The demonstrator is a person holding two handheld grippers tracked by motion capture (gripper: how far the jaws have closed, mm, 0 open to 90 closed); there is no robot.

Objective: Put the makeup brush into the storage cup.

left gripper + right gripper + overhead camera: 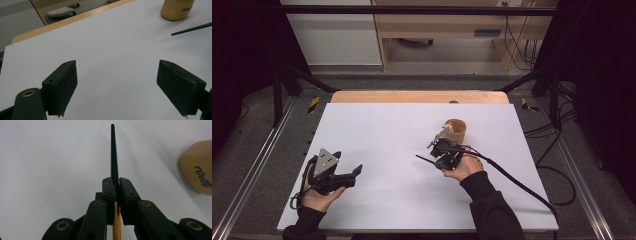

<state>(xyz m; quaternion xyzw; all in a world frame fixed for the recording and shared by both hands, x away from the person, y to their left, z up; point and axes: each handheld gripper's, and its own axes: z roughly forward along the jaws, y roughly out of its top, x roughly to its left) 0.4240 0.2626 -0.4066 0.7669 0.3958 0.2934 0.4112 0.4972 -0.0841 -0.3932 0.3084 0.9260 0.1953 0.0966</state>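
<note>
The tan cup [197,167] bears dark script lettering reading roughly "Best", partly cut off.

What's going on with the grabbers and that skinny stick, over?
Right gripper shut on the thin dark stick, held above the white table. Left gripper open, empty. Tan cup close beside the right gripper; nothing blocking.

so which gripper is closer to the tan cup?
Right. The right gripper, shut on a dark stick, sits just in front of the tan cup; the left gripper is open, far left.
</note>
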